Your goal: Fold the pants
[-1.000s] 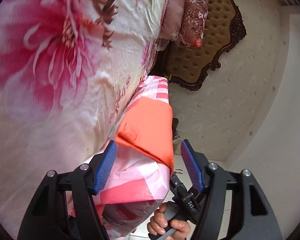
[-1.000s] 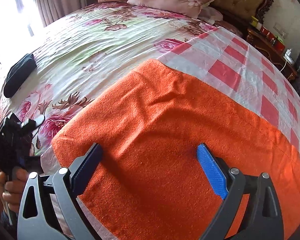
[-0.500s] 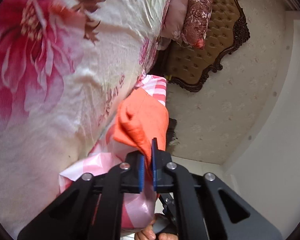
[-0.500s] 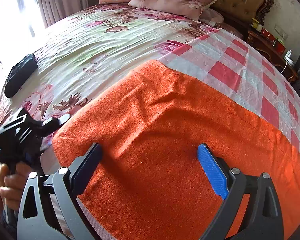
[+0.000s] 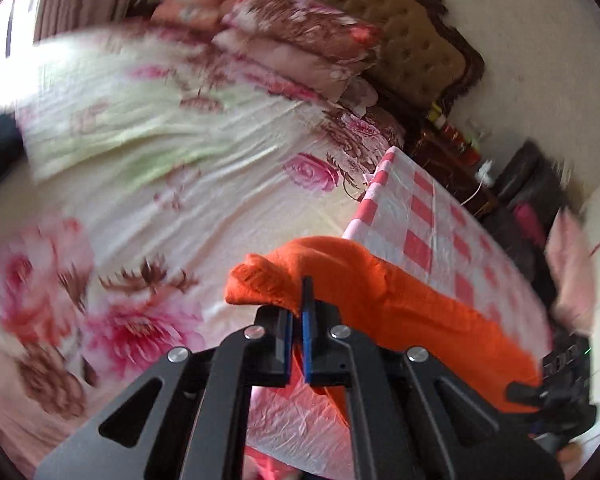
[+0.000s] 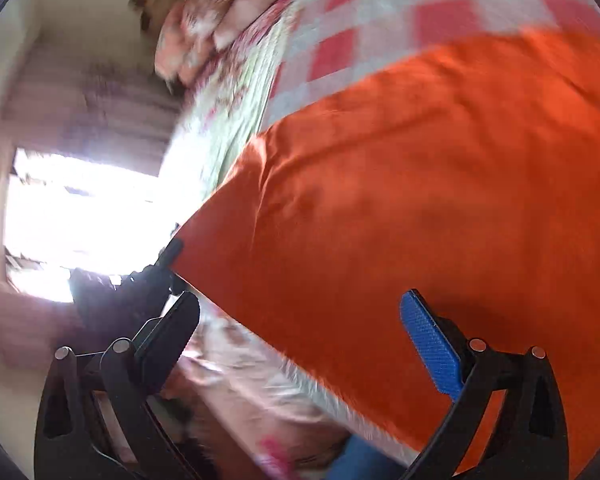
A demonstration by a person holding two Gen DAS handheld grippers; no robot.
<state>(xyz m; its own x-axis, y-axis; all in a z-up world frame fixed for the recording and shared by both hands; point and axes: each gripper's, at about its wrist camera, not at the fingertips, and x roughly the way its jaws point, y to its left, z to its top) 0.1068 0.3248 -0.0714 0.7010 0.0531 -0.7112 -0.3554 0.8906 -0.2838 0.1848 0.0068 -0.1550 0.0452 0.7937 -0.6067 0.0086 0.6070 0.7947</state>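
While pinched on the near-left corner of the orange pants (image 5: 380,292), left claw (image 5: 297,320) lifts cloth trailing right toward gaping, empty right claw (image 6: 300,344); rest on checkered sheet (image 5: 428,216).

Motion blur smears the floral bedsheet (image 5: 112,168) and the stacked pillows (image 5: 284,40) in the left wrist view, and the small things on the bedside stand (image 5: 452,136) are too small and soft to tell apart. The orange pants (image 5: 380,296) run under the left claw (image 5: 297,316), so the pinched fold between its pressed pads is hidden, and their far end is covered by the dark right claw (image 5: 556,396) at the frame's edge. In the right wrist view the window (image 6: 80,216) is blown out to white, the curtain (image 6: 100,112) is streaked, and the pants (image 6: 420,200) are cut off at the right edge.
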